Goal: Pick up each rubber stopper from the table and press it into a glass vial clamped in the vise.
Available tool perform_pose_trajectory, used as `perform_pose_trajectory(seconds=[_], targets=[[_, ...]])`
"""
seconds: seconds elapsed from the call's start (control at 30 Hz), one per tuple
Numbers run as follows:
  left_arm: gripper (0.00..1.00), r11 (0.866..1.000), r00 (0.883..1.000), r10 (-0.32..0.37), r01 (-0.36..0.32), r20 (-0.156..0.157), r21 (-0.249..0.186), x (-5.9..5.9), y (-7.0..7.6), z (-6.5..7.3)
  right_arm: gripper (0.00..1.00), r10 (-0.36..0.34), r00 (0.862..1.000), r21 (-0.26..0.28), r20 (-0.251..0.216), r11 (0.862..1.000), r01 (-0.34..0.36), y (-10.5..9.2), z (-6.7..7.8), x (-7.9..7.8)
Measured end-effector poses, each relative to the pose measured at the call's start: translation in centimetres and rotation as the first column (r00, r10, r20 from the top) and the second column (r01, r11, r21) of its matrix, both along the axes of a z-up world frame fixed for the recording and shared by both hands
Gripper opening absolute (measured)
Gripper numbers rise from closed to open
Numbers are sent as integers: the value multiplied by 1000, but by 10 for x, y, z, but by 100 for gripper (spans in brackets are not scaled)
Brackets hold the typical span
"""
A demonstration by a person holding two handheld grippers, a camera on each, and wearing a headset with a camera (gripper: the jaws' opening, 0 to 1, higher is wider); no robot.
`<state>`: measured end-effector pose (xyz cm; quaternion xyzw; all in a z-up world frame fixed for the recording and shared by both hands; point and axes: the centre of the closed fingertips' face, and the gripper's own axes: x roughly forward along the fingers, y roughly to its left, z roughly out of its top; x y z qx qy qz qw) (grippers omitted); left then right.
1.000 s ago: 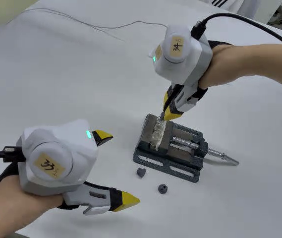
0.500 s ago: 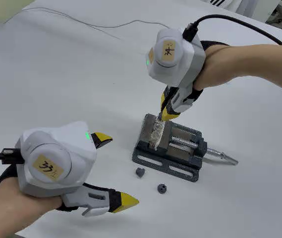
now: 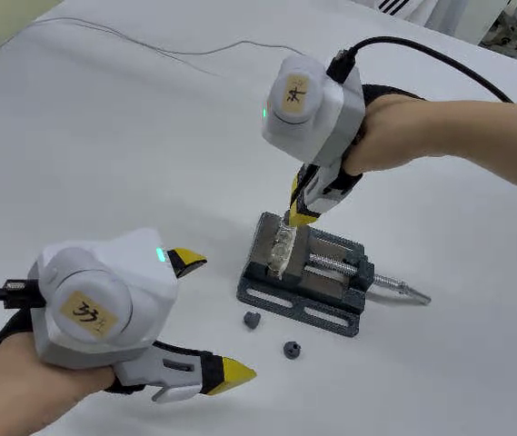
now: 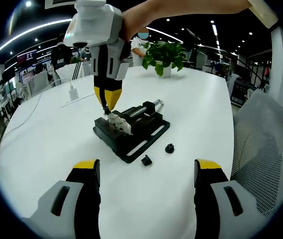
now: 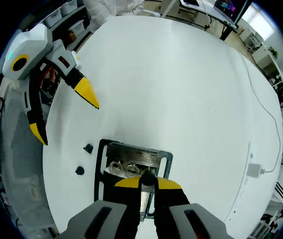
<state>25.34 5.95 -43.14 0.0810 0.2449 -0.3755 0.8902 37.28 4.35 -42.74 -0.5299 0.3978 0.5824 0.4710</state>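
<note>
A black vise (image 3: 305, 283) on the white table clamps a row of clear glass vials (image 3: 282, 247). My right gripper (image 3: 295, 217) hangs tip-down just above the vials. It is shut on a dark rubber stopper (image 5: 148, 179), which sits over the vials (image 5: 125, 169) in the right gripper view. Two more dark stoppers (image 3: 252, 320) (image 3: 292, 349) lie on the table in front of the vise. My left gripper (image 3: 211, 316) rests low at the near left, open and holding nothing. In the left gripper view the vise (image 4: 134, 132) and both loose stoppers (image 4: 146, 160) (image 4: 169, 148) lie ahead.
The vise's screw handle (image 3: 401, 290) sticks out to the right. A thin cable (image 3: 149, 45) runs across the far side of the table. A potted plant (image 4: 166, 57) stands at the far end in the left gripper view.
My right gripper has shifted a little to the left and tilted, bringing its tips closer over the vials. The left gripper has hardly moved.
</note>
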Motion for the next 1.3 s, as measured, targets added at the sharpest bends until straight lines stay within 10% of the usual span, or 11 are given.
perform_pose_trajectory(seconds=[0.4,1.3], targets=[[75,1000,1000,6,-6,-5,-3,-1,1,-1,4,-152,986,7,-64,988,153,0,-2,5],[74,999,999,33,-33,-15,-2,-1,8,-4,17,27,999,12,-38,1000,-26,-8,1,9]])
